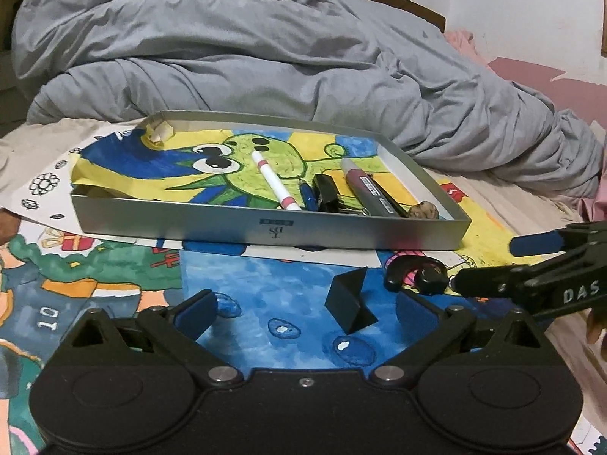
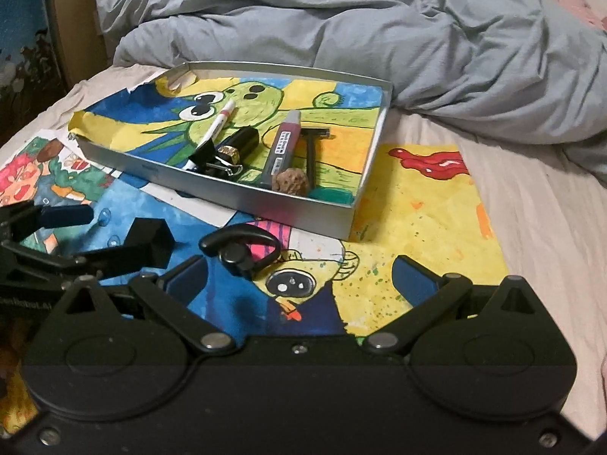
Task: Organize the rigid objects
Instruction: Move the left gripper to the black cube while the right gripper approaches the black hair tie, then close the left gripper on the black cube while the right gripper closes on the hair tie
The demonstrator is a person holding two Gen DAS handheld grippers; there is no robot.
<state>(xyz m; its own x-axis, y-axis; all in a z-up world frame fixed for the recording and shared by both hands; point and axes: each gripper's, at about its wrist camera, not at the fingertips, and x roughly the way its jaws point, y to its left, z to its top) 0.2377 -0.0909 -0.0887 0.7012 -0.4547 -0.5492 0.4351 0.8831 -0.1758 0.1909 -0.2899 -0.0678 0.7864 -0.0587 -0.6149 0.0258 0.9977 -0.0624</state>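
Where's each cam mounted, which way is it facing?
Left wrist: on the left hand-held gripper, facing the silver metal tray and grey duvet; own open fingers and the right hand-held gripper show.
Right wrist: on the right hand-held gripper, same heading; open fingers show.
Shared: tray, black triangular block, black ear-hook earpiece.

Left tool [image 1: 305,313] spread wide, nothing between pads; black block [image 1: 351,303] just ahead in its lane. Right tool [image 2: 299,278] also wide; black ear-hook piece [image 2: 241,252] near its left pad. Tools crowd each other side by side over drawings [image 1: 265,292]. Metal tray [image 1: 265,227] beyond bars forward path with low wall; right half packed with pens, clip, marker; left half free. Grey duvet [image 1: 227,49] heaped behind tray. Bare bedsheet [image 2: 538,227] right of tray open.
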